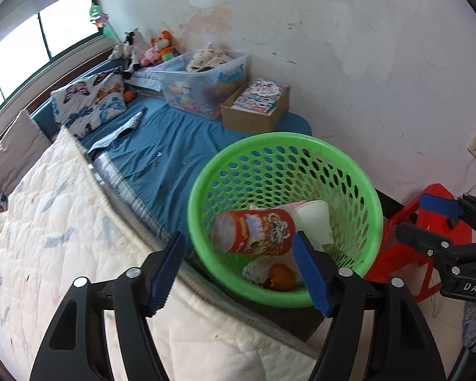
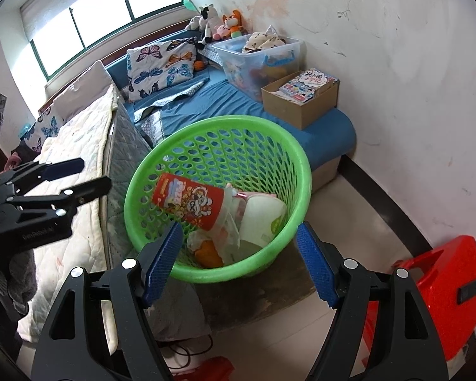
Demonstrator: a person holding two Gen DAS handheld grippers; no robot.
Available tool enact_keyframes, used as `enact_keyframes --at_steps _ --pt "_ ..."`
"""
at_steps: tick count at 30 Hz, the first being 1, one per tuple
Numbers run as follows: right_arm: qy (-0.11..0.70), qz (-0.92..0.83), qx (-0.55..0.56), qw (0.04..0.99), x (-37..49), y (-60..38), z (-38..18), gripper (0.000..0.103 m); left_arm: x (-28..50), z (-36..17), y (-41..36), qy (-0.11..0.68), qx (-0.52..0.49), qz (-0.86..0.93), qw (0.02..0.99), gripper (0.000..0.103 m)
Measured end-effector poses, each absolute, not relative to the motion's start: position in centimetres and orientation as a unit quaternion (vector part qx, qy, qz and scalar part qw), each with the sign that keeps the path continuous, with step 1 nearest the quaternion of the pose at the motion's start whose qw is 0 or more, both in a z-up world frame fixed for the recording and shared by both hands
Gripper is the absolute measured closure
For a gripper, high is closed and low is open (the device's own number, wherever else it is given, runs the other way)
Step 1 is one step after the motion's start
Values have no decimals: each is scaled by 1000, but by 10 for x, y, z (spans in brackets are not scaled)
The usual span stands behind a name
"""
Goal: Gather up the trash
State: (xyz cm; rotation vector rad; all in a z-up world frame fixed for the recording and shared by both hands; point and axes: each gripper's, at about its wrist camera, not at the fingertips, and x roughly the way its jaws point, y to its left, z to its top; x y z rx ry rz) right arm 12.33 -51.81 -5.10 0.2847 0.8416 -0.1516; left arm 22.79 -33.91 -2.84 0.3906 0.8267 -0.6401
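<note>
A green perforated basket (image 1: 368,231) stands on the floor beside the bed; it also shows in the right wrist view (image 2: 142,171). Inside lie a red snack canister (image 1: 254,230) (image 2: 190,201), a white paper cup (image 1: 315,222) (image 2: 263,219), crumpled wrappers (image 2: 228,241) and an orange scrap (image 1: 282,276) (image 2: 208,252). My left gripper (image 1: 238,273) is open and empty just above the basket's near rim. My right gripper (image 2: 238,260) is open and empty over the near rim. Each gripper shows in the other's view, the right (image 1: 441,225) and the left (image 2: 89,174).
A bed with a quilted cream cover (image 1: 47,222) and a blue sheet (image 1: 174,146) lies left of the basket. A clear storage bin (image 1: 203,85) and a cardboard box of books (image 1: 257,104) stand on the sheet by the wall. A red plastic stool (image 2: 444,285) stands on the right.
</note>
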Motion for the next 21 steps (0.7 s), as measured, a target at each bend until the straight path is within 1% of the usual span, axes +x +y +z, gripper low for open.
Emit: enact_keyframes --at_steps 4,7,11,14,21 --pt "404 -68 130 903 118 -507 -47 26 218 -20 -320 385 178 -294 857 29" --pt "405 -60 117 905 115 -493 -43 24 210 -14 -305 378 172 -285 864 23" --pt "402 -46 105 908 111 -473 -36 20 196 -6 -282 368 166 -269 875 17" --pt "401 -34 97 910 107 -455 -31 16 186 -2 -258 365 156 -249 884 15" --pt "404 8 60 913 101 -404 -24 12 166 10 -193 364 115 -191 904 12"
